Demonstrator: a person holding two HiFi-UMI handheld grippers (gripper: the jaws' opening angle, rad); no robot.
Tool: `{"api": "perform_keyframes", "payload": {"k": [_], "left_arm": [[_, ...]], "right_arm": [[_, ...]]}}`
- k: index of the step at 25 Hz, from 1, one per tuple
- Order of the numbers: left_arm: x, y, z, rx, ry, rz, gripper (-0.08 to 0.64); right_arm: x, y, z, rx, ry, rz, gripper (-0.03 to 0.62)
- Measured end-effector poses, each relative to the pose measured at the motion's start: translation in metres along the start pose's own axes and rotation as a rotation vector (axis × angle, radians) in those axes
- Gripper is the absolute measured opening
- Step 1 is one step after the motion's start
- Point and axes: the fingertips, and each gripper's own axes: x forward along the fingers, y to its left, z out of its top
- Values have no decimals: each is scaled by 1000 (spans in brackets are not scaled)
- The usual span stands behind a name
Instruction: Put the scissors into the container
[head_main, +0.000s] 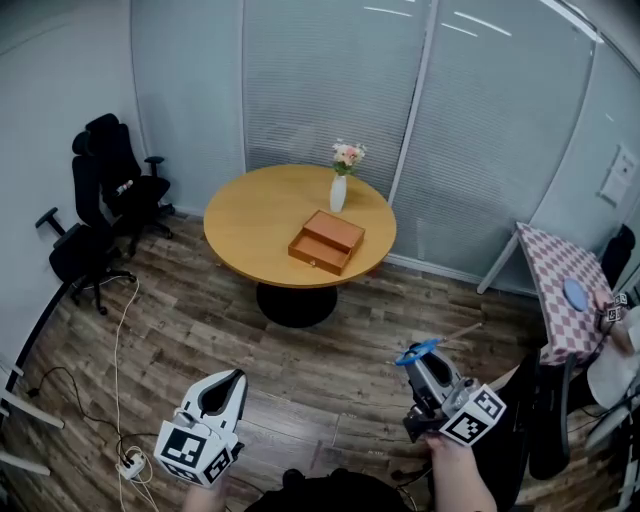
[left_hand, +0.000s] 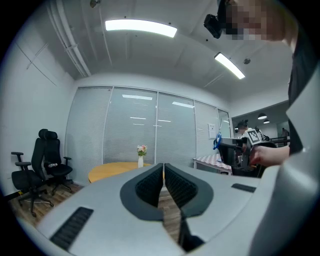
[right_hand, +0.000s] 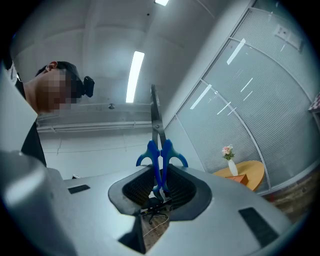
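Wood-floored office, with a wooden box (head_main: 326, 241) sitting on a round desk (head_main: 240, 225) beside a vase (head_main: 339, 192). Far from the desk, the right tool (head_main: 420, 358) is gripping blue scissors (right_hand: 159, 150); the left tool (head_main: 232, 380) is sitting closed, empty. Carrying and placing are seemingly both waiting.

The lower loops of the blue-handled steel scissors (right_hand: 159, 150) are sunk out of sight between the pads of the right claw (right_hand: 159, 186), which is clamped on them. In the left gripper view the left claw (left_hand: 163, 177) covers the near side of the round yellow wooden desk (left_hand: 107, 171), hiding the orange-brown wooden box (head_main: 326, 241) on it. From the head view, whether that box stands open is too small to tell. Far right of the desk, a person (head_main: 612, 372) is cut off by the edge.
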Motion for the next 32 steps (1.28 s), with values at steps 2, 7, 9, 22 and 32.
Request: {"api": "perform_keyframes", "payload": {"k": [2,7,9,22,32], "left_arm": [[-5,8,-3,-5,2,0,21],[-9,25,-13,-18,15,-15,21],[-6,31,-14,-23,15,-15,21],[99,85,-14,-25,55,-2,21],[218,111,18,-6,89,15,21]], "right_arm": [[8,7,-8,12,7,2,91],[21,13,-23,39,34,-12,91],[26,8,-25,48,37,-19,91],[104,-95,-30,101,29,-6,91],[170,-204,-5,170,11,51,92]]}}
